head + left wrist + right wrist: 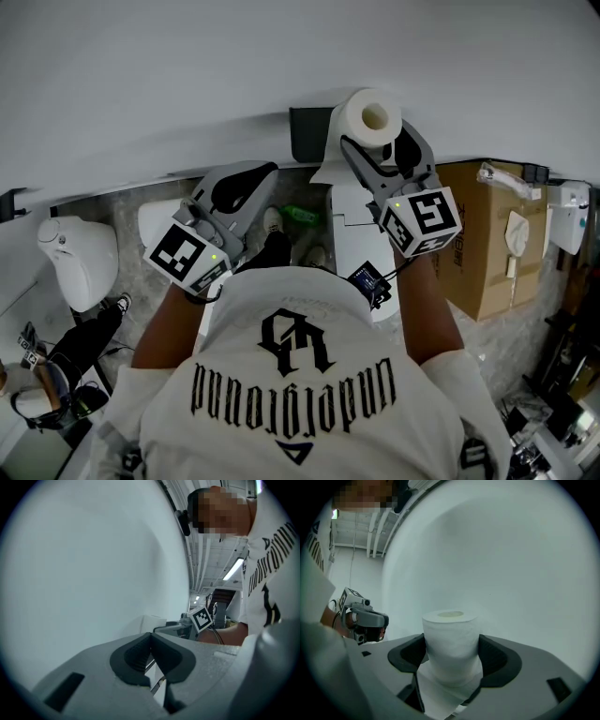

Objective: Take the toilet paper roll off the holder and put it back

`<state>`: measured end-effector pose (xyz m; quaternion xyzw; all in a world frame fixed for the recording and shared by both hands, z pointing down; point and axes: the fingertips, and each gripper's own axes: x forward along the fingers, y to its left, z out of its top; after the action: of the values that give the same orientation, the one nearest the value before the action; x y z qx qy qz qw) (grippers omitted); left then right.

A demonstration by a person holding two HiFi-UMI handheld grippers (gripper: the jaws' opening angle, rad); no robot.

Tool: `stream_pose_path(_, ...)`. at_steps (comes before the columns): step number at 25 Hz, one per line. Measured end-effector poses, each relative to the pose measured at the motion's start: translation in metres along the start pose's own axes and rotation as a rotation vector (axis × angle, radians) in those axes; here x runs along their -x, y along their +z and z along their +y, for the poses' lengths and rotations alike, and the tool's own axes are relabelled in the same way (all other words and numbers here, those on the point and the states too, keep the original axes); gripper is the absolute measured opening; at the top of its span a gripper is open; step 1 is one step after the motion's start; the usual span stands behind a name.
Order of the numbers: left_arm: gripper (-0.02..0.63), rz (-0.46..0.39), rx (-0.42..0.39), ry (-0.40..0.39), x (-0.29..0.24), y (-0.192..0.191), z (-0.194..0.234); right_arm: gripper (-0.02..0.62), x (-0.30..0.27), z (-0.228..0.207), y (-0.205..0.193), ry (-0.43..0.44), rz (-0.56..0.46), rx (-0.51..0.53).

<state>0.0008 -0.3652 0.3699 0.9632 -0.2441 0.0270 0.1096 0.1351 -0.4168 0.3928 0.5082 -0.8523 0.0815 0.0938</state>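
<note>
seeing the holder (309,133) takes the head view; right gripper (452,657) clamps the roll (451,637).

It is bright in here, and the light is soft and even. The white wall (187,75) looks smooth and pale gray. A long ceiling lamp (233,569) glows in the left gripper view. Both gripper views are round, with black corners and bent edges. The toilet paper roll (451,644) looks sharp. The floor (127,211) is darker.
</note>
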Motion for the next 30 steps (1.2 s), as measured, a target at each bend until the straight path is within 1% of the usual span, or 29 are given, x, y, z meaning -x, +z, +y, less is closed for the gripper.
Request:
stream_pose_path(4, 0.014, 0.003, 0.002, 0.004, 0.0, -0.001, -0.006, 0.325, 0.004, -0.002, 0.003, -0.005, -0.015, 0.003)
stream_pose_path(7, 0.014, -0.011, 0.0, 0.006, 0.002, 0.0, -0.011, 0.325, 0.009, -0.001, 0.005, -0.006, -0.022, 0.005)
stream_pose_path(13, 0.014, -0.02, -0.007, 0.01, 0.006, 0.003, -0.028, 0.325, 0.032, 0.0, 0.01, -0.008, -0.032, 0.016)
stream_pose_path(18, 0.014, -0.035, -0.01, 0.014, 0.007, 0.006, -0.053, 0.325, 0.059, 0.003, 0.013, -0.007, -0.043, 0.023)
stream_pose_path(22, 0.014, -0.053, -0.034, 0.026, 0.009, 0.008, -0.073, 0.325, 0.087, 0.006, 0.017, -0.01, -0.064, 0.043)
stream_pose_path(30, 0.014, -0.078, -0.063, 0.045, 0.015, 0.01, -0.115, 0.324, 0.14, 0.024, 0.021, 0.017, -0.1, 0.095)
